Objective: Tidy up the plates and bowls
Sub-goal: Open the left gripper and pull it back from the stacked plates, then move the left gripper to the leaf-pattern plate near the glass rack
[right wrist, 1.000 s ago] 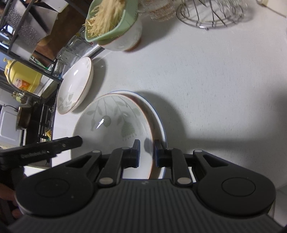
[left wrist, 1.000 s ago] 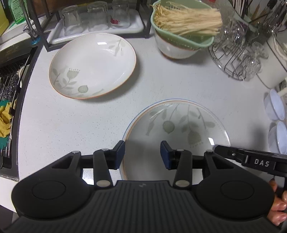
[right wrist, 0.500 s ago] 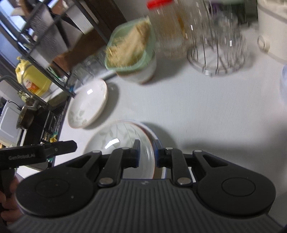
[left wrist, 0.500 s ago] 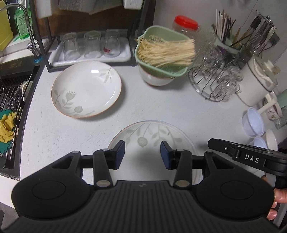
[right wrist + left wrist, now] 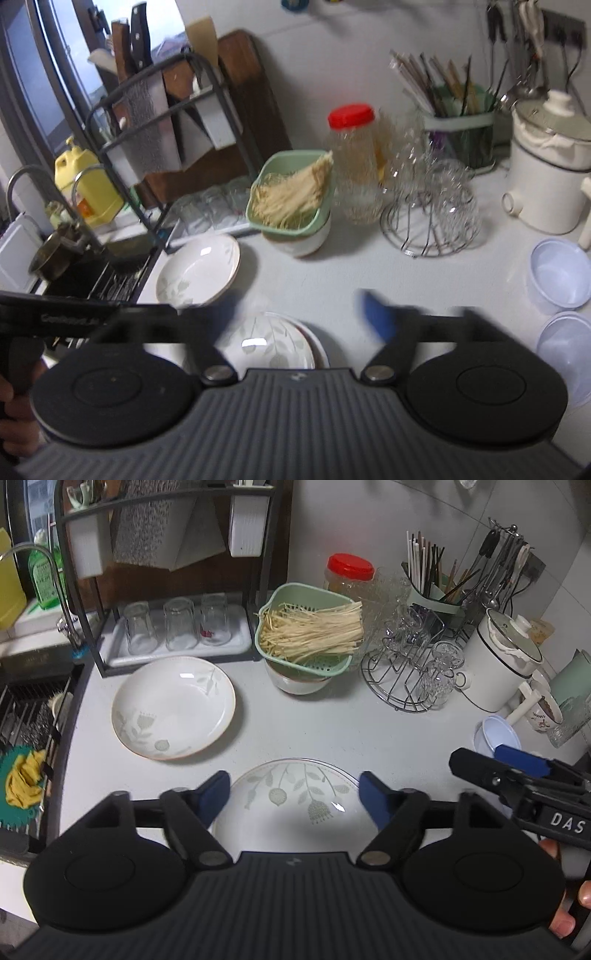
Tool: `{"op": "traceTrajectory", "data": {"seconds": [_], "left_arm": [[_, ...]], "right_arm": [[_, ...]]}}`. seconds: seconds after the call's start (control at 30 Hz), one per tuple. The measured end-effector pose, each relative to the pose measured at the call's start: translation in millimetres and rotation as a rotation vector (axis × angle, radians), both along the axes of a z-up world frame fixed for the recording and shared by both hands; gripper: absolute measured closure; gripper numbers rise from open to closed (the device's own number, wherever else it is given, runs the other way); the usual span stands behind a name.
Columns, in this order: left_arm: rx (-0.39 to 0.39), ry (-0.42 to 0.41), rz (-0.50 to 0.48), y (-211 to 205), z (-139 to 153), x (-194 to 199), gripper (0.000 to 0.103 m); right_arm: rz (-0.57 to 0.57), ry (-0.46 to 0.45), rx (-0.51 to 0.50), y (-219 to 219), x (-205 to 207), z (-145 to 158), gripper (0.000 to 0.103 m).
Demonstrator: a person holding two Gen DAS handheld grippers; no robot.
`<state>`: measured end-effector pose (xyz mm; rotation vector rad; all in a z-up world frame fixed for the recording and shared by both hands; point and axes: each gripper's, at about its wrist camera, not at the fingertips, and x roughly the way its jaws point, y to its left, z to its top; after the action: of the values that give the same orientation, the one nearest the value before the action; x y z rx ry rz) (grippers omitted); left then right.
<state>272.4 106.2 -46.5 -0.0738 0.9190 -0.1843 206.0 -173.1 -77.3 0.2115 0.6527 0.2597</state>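
Note:
A leaf-patterned bowl [image 5: 295,808] sits nested on a plate on the white counter, right below my open, empty left gripper [image 5: 293,797]. It also shows in the right wrist view [image 5: 269,347], with the plate's rim [image 5: 320,350] under it. A second leaf-patterned bowl [image 5: 173,707] lies alone at the left, also seen in the right wrist view [image 5: 197,271]. My right gripper [image 5: 303,317] is open wide, empty and blurred, raised above the stack. It appears at the right edge of the left wrist view [image 5: 517,771].
A green colander of noodles [image 5: 308,635] sits on a white bowl at the back. A wire glass rack [image 5: 413,672], a white pot [image 5: 502,661], small plastic bowls [image 5: 559,277], a tray of glasses [image 5: 177,627] and the sink [image 5: 26,716] ring the counter.
Both grippers rose and pulled back from the stacked bowl. My right gripper let go of the bowl's rim and opened wide; the left opened wider too.

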Motion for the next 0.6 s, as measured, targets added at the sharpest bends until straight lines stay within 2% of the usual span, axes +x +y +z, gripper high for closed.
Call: {"op": "traceTrajectory", "data": {"seconds": [0.07,0.23,0.47,0.6], "left_arm": [[0.01,-0.001,0.006,2.1,1.6,-2.3,0.014],[-0.035,0.012,0.023,14.3,6.0,-6.3,0.007],[0.019,0.003,0.067,27.6,5.4,-14.1,0.004],[0.01,-0.005,0.102,43.3,5.5,-19.3,0.004]], "right_arm": [[-0.017,-0.009,-0.02,3.1,-5.0,1.3,0.014],[-0.029,0.004,-0.035,8.6,-11.5,0.8,0.014],[-0.04,-0.006,-0.033,19.1,-21.4,4.4,0.014],[-0.014,-0.015,-0.022,29.3,-24.3,6.2,0.014]]}}
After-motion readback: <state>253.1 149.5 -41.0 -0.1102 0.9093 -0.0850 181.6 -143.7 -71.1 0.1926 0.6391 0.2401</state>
